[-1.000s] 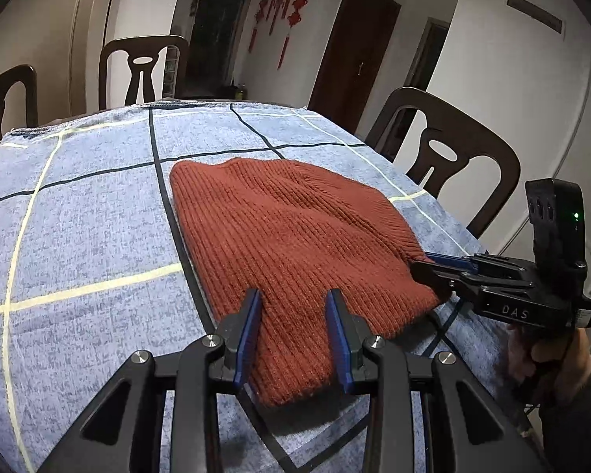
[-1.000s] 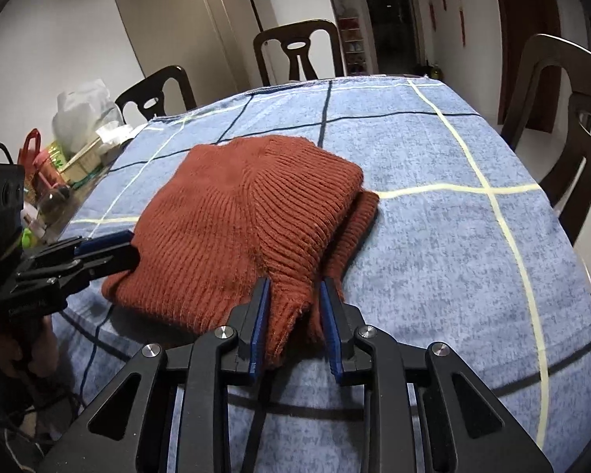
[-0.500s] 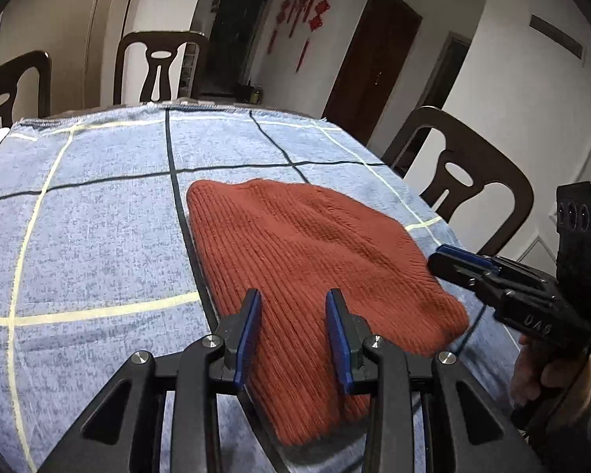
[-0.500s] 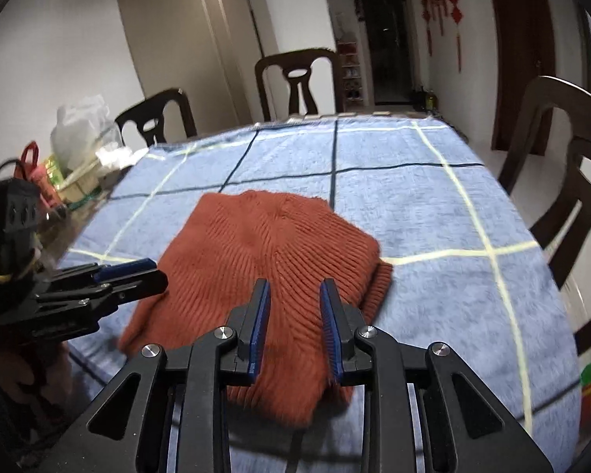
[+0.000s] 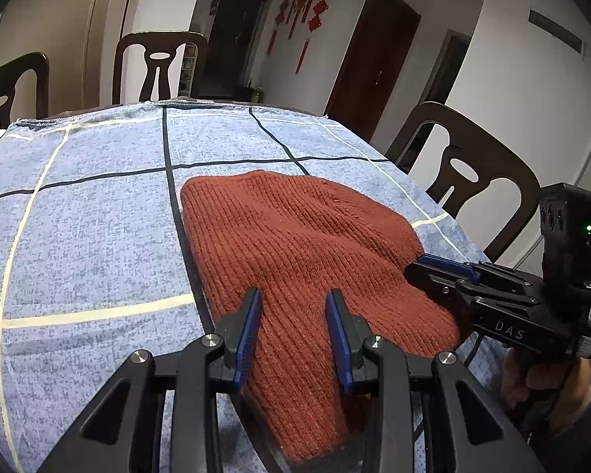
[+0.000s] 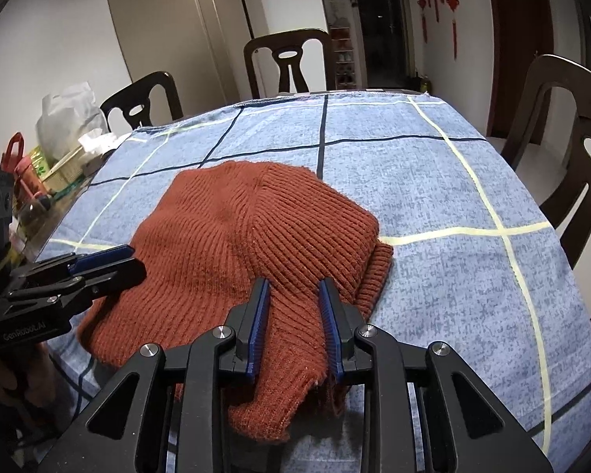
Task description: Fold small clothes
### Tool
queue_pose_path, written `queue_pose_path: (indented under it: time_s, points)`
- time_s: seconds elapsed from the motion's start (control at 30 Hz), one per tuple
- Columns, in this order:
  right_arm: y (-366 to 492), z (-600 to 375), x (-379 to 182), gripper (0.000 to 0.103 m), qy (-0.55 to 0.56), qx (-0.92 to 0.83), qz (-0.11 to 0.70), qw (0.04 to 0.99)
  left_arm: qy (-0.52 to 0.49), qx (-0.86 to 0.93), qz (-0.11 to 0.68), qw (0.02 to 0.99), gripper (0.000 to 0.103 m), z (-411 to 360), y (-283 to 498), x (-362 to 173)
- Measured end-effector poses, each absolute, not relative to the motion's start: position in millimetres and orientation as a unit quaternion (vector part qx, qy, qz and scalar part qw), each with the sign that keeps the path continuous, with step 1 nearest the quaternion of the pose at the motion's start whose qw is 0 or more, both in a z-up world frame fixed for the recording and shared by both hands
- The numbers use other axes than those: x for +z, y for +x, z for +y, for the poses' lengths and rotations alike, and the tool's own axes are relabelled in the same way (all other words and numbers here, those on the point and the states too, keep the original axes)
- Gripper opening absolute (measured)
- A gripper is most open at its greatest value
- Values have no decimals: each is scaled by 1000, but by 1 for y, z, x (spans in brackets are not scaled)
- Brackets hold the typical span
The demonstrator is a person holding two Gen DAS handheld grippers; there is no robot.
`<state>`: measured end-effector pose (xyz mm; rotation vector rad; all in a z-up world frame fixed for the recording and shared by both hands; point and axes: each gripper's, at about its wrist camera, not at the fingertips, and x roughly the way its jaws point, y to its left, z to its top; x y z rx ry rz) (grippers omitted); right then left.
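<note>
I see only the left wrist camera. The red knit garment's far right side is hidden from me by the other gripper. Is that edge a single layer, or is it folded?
Observer: In the right wrist view the knit garment is doubled there: a lower layer sticks out under the top one.
Operator: How do the right gripper's jaws stand?
Observer: The right gripper is open, and the garment's near corner lies between its jaws.
Operator: Is there anything beyond the cloth's left side?
Observer: Yes. Past the left edge of the tablecloth stand a white plastic bag and a red bottle.
</note>
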<state>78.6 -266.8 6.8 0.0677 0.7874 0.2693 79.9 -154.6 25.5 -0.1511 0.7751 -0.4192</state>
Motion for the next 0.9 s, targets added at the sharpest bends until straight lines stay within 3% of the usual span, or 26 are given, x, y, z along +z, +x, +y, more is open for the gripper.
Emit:
queue_pose_path:
  time_s: [0.37, 0.53, 0.9]
  points:
    - [87, -256, 34, 26, 29, 141, 364, 920, -82, -181, 380, 903, 36, -147, 99, 41]
    - [119, -265, 6, 26, 40, 111, 401, 908, -64, -178, 399, 897, 36, -160, 118, 28]
    - [91, -267, 27, 28, 45, 128, 377, 916, -50, -173, 384, 905, 36, -161, 100, 40]
